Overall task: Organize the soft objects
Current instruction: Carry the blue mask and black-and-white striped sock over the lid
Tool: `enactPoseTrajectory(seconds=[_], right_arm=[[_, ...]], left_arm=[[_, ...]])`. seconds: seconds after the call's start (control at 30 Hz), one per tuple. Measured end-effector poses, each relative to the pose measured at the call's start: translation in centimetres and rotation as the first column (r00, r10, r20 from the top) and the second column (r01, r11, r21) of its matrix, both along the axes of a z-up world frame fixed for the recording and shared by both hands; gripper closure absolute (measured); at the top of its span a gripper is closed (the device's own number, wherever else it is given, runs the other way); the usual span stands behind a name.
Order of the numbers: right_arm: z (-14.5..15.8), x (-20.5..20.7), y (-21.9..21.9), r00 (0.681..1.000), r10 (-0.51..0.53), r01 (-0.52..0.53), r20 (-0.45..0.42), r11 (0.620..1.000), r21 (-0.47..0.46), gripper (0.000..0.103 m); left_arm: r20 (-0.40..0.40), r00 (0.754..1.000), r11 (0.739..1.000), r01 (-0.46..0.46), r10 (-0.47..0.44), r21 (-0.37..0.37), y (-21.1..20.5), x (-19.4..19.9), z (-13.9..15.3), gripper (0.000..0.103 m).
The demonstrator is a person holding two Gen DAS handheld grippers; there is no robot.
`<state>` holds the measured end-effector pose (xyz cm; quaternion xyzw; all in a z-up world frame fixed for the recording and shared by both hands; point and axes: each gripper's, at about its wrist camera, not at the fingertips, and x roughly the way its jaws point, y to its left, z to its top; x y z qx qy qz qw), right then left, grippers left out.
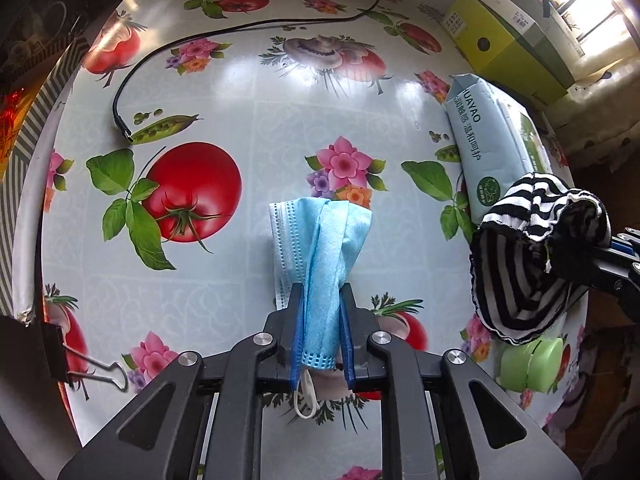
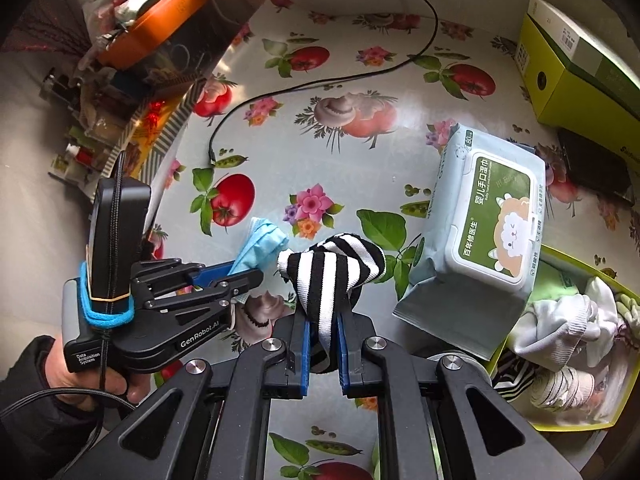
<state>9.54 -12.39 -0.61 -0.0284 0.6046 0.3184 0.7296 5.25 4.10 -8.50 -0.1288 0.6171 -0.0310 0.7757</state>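
Note:
A crumpled light-blue face mask (image 1: 320, 248) hangs between the blue pads of my left gripper (image 1: 322, 292), which is shut on it just above the flowered tablecloth; its white ear loop dangles below. A black-and-white striped sock (image 2: 328, 268) is pinched in my right gripper (image 2: 323, 316), lifted off the table. In the left wrist view the same sock (image 1: 516, 264) hangs at the right. The right wrist view shows the left gripper (image 2: 244, 272) with the mask (image 2: 260, 240) close to the left of the sock, held by a person's hand (image 2: 80, 376).
A yellow-green box (image 2: 568, 427) at lower right holds white and striped socks (image 2: 560, 320). A pack of wet wipes (image 2: 480, 232) lies beside it. A green carton (image 2: 580, 68) stands far right, and a black cable (image 1: 240, 28) crosses the table. A green jar (image 1: 528, 364) sits under the sock; a binder clip (image 1: 96, 368) is at the left edge.

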Motion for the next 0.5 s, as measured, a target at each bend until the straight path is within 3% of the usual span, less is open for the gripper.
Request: enactPoseTrajectory(seconds=[0.5], right_arm=[[3.4, -0.7, -5.2, 0.996, -0.085, 0.082, 0.041, 0.994, 0.076, 0.093]], left_arm=[[0.121, 0.992, 0.996, 0.041, -0.031, -0.084, -2.8, -0.8, 7.0, 0.087]])
